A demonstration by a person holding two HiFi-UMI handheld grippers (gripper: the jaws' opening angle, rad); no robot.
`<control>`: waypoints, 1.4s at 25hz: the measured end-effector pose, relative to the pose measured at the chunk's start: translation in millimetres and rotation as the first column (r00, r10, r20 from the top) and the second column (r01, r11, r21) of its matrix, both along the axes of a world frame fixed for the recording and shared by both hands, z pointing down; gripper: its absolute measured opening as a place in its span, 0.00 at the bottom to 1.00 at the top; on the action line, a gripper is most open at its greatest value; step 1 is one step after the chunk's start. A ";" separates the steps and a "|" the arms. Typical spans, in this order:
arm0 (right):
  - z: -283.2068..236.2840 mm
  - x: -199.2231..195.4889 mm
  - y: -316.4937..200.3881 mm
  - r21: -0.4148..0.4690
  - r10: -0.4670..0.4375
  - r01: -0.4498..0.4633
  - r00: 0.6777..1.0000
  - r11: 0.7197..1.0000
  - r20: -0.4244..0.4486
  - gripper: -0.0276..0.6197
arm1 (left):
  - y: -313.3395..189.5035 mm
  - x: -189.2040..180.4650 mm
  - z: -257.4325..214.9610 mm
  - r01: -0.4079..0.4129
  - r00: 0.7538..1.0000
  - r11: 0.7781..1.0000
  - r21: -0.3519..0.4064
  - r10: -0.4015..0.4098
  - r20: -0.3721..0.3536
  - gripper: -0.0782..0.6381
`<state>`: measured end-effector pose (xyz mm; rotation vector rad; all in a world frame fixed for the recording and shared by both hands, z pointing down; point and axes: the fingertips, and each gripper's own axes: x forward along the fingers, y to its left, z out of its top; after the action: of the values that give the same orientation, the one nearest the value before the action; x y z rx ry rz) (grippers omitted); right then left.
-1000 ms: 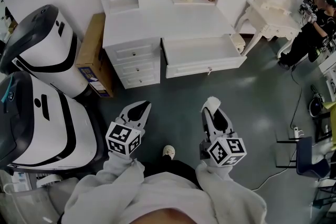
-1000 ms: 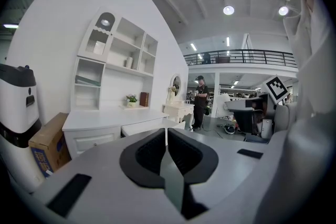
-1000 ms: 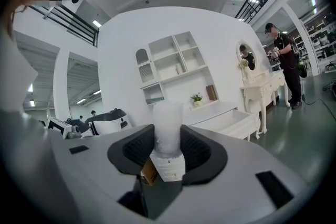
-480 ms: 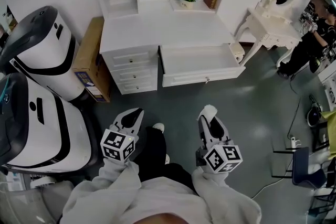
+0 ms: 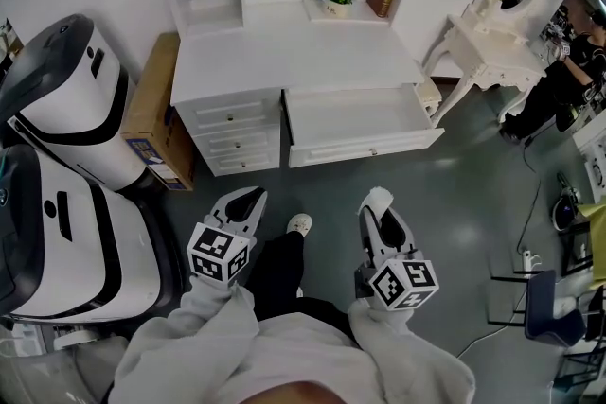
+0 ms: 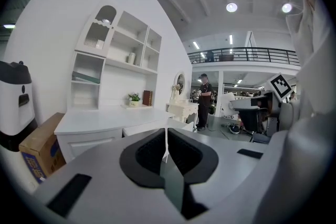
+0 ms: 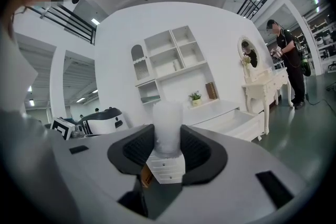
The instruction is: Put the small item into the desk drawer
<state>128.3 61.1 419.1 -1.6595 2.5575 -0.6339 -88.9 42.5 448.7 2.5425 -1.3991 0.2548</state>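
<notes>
A white desk stands ahead with its wide drawer pulled open and nothing visible inside. My right gripper is shut on a small white, soft-looking item, held a step short of the drawer front. In the right gripper view the item sits upright between the dark pads of the right gripper, with the open drawer beyond. My left gripper is level with it on the left, and the left gripper view shows the left gripper shut with nothing held.
Two large white and black machines and a cardboard box stand left of the desk. A stack of small closed drawers is beside the open one. A white dressing table and a person in dark clothes are at the right.
Both grippers have moved forward toward the desk, which now sits nearer in the head view. The person's shoe has stepped ahead between them. The right gripper's hold on the item is unchanged.
</notes>
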 end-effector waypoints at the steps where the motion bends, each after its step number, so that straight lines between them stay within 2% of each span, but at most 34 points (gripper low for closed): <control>1: -0.4 2.2 -6.6 -0.002 0.001 -0.001 1.000 1.000 0.003 0.30 | -8.9 4.0 -1.5 -0.008 1.000 1.000 0.005 0.008 -0.003 0.15; 5: -1.0 6.7 -41.8 -0.008 -0.002 0.002 1.000 1.000 0.014 0.30 | -46.2 21.1 -10.4 -0.055 0.999 0.998 0.037 0.054 0.005 0.15; 9: -8.8 5.5 -80.5 -0.016 -0.011 0.012 0.998 1.000 0.060 0.30 | -88.3 23.5 -13.9 -0.041 0.999 0.999 0.021 0.041 -0.012 0.15; 13: -18.8 4.7 -115.5 -0.008 -0.013 0.013 0.999 1.000 0.049 0.30 | -121.8 30.6 -24.3 -0.060 0.998 0.998 0.036 0.060 -0.012 0.15; 28: -5.4 13.2 -217.2 -0.065 0.032 -0.029 0.999 0.997 0.039 0.30 | -229.7 43.5 -8.1 -0.114 0.993 0.993 -0.031 0.113 -0.023 0.15; 35: -4.5 16.8 -259.2 -0.051 0.065 -0.064 0.997 0.997 0.029 0.30 | -279.6 49.9 -2.9 -0.149 0.988 0.988 -0.034 0.148 -0.036 0.15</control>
<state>145.1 -198.1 414.7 -1.7253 2.4760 -0.7193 -39.0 -237.1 445.9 2.6118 -1.1840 0.2597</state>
